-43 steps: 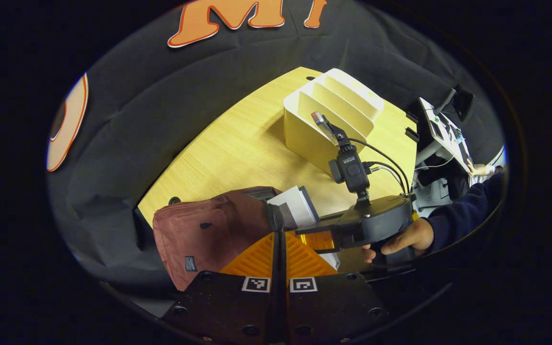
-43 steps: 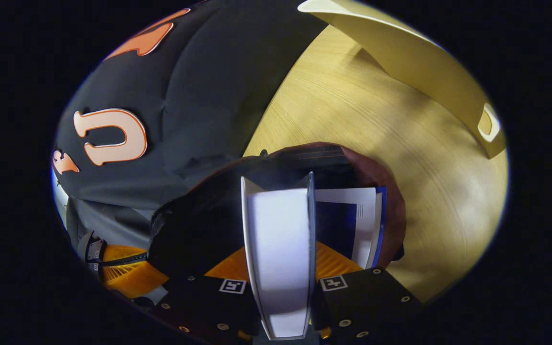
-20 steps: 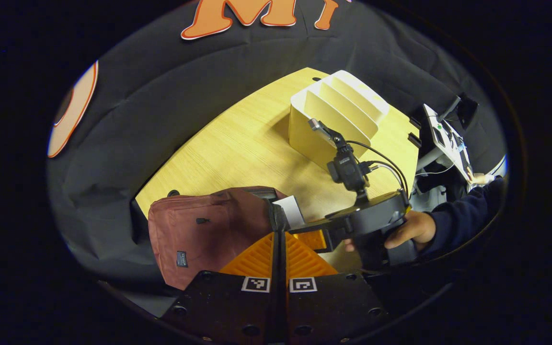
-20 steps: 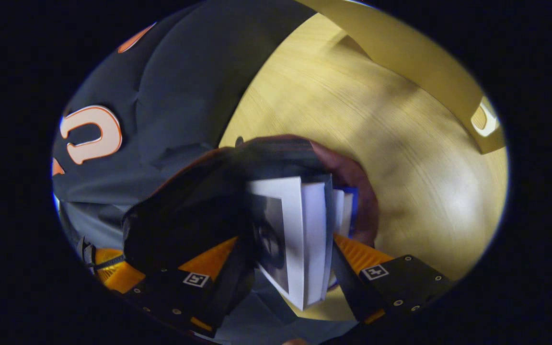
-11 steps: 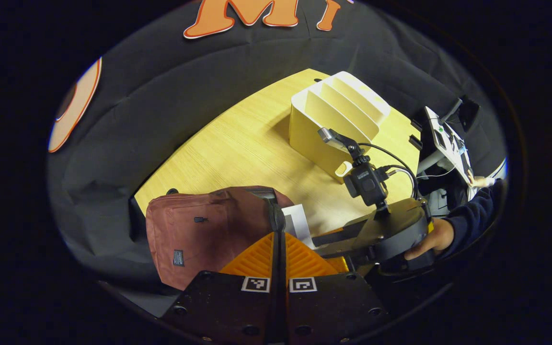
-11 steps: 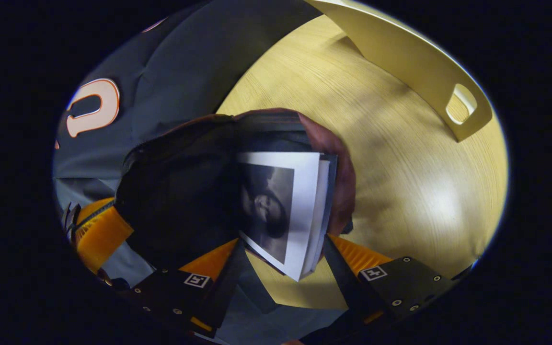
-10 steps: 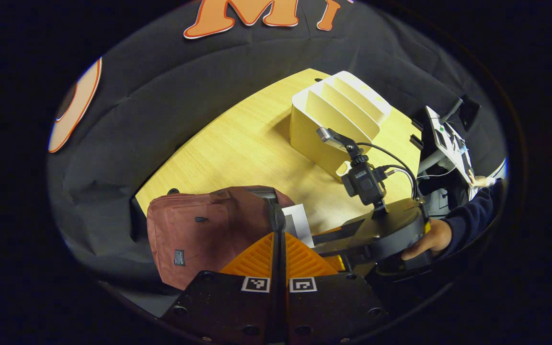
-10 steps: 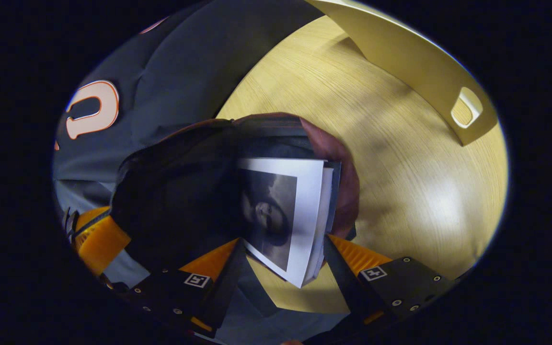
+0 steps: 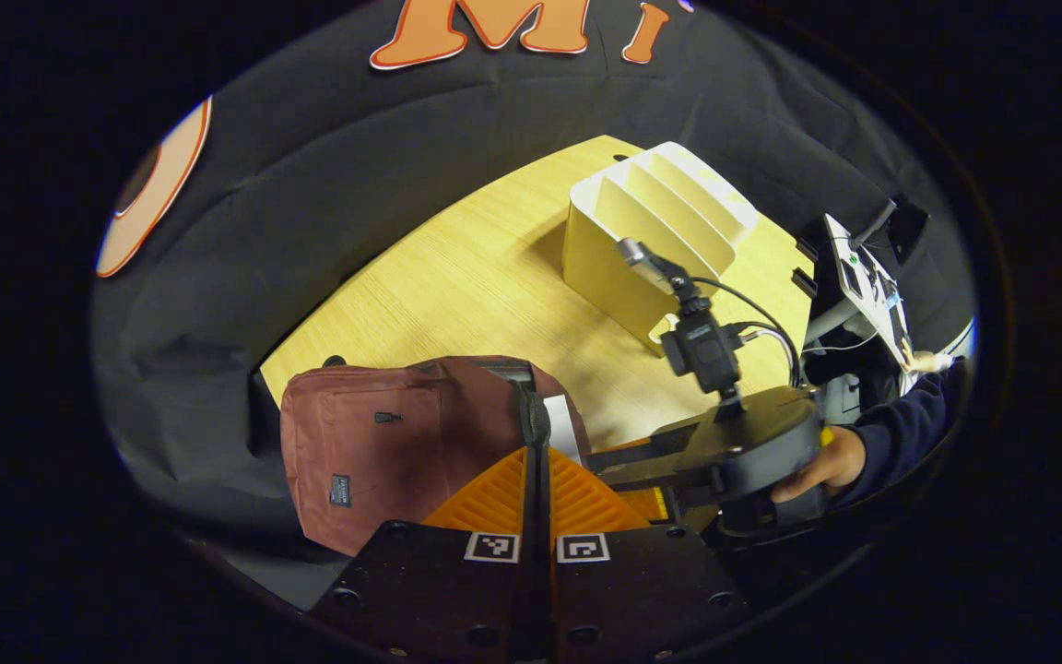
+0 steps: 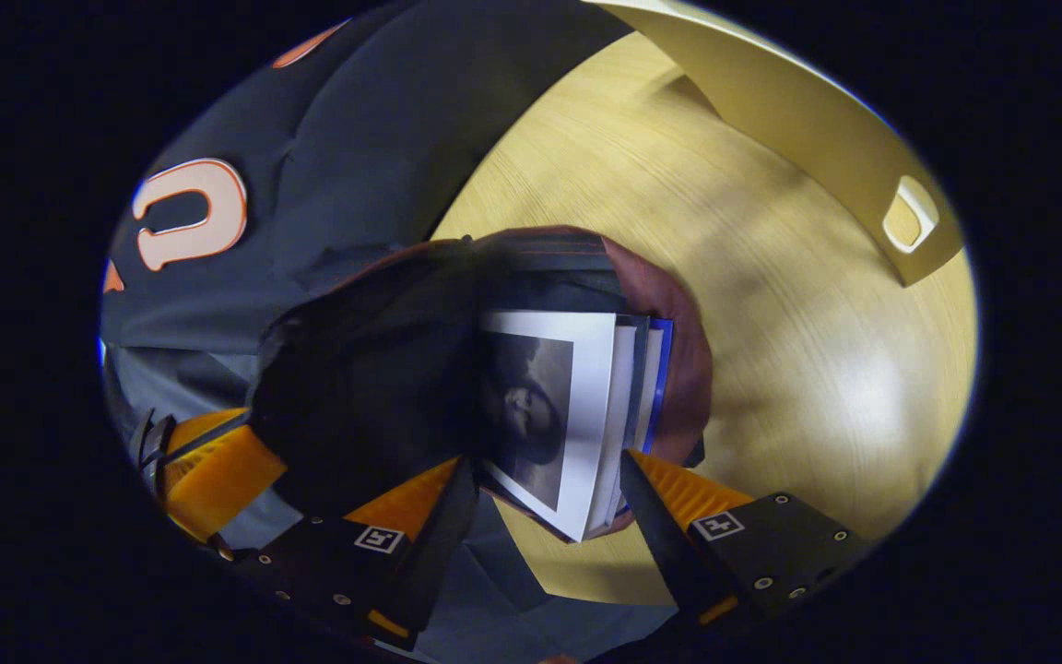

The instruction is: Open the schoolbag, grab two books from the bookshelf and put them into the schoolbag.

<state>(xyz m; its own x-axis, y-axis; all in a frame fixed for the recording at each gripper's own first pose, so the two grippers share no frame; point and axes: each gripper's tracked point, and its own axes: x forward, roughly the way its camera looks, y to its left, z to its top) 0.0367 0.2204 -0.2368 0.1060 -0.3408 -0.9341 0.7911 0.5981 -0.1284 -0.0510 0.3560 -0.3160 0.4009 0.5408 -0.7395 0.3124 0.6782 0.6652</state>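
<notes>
The maroon schoolbag [image 9: 374, 443] lies on the wooden table [image 9: 466, 277], and my left gripper [image 9: 531, 433] is shut on the edge of its opening, holding it up. In the right gripper view, the bag's dark mouth [image 10: 374, 387] gapes. Two books stand in it: a white-covered book [image 10: 586, 406] with a dark picture and, behind it, a blue-edged book [image 10: 658, 387]. My right gripper [image 10: 548, 466] is open, its fingers on either side of the books' near end without pressing them. The white bookshelf [image 9: 660, 221] stands farther back with its slots bare.
A hand in a dark sleeve [image 9: 900, 433] holds the right gripper [image 9: 614, 461] just right of the bag. A stand with a device [image 9: 863, 277] is beyond the table's right edge. The bookshelf's side wall with a handle cut-out [image 10: 909, 217] is up on the right.
My right gripper opened and let go of the white-covered book, which sank into the bag beside the blue-edged one. The left gripper kept its hold on the bag.
</notes>
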